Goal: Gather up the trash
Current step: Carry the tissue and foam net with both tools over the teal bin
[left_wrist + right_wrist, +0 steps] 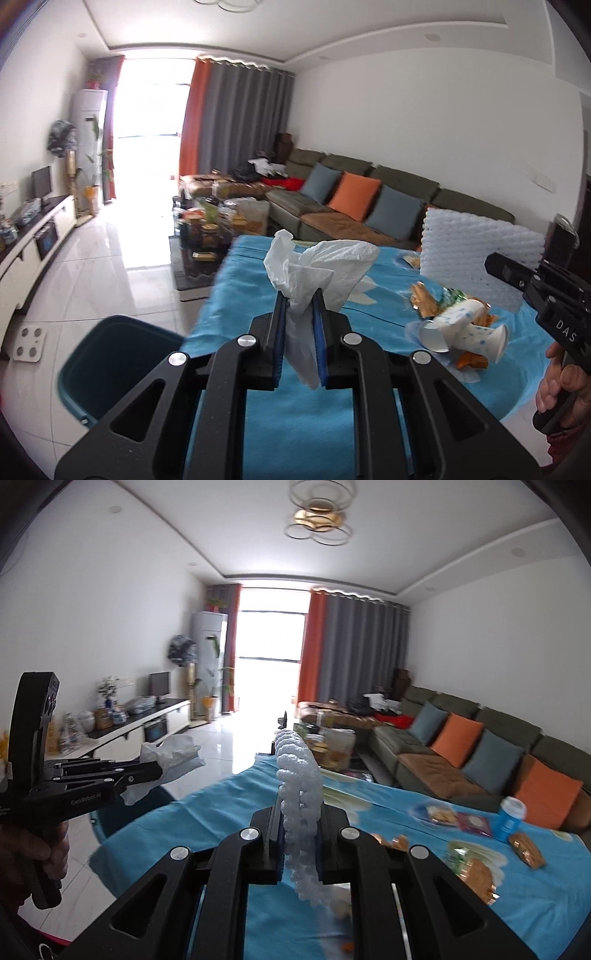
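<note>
My left gripper is shut on a crumpled white tissue and holds it above the left edge of the blue-clothed table. It also shows in the right wrist view with the tissue. A teal trash bin stands on the floor below and left of it. My right gripper is shut on a white bubble-foam sheet, held upright over the table; the sheet shows in the left wrist view. Crushed paper cups and snack wrappers lie on the table.
A blue can, snack packets and wrappers lie on the table's right side. A sofa with cushions runs along the right wall, a cluttered coffee table stands beyond, and a TV cabinet is on the left.
</note>
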`<state>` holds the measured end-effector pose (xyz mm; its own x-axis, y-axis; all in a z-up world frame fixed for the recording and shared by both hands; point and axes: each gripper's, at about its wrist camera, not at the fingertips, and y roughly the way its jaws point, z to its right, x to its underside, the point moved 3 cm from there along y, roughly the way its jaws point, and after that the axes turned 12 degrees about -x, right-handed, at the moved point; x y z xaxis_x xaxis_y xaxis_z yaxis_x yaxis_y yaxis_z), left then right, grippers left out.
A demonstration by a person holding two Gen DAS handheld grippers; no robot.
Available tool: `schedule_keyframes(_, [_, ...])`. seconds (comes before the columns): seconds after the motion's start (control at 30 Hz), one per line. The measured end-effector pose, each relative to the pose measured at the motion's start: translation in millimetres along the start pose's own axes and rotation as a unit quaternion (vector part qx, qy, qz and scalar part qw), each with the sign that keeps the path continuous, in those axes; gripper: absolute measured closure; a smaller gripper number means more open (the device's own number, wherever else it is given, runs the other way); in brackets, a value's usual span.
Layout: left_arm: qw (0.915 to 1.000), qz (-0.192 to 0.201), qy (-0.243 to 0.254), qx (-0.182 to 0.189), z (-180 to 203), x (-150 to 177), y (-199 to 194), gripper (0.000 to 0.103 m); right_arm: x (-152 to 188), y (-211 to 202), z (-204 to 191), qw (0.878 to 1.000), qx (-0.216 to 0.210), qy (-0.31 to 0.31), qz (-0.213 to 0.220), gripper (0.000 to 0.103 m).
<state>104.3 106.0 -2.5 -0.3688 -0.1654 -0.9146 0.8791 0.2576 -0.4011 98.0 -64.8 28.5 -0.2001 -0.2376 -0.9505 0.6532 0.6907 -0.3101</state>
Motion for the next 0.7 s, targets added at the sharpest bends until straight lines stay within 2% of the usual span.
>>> schedule_keyframes(0.27, [0.9975,0.027,-0.026,-0.060,-54,-2,-41,0.089,-13,21,-46,0.997,-0.074,-0.030,0.007,0.092])
schedule_keyframes(0.7, [0.9854,0.055,-0.062,-0.149,-132,3,-115,0.088,-30,49,-104,0.984,-0.166,-0.058,0.008,0.092])
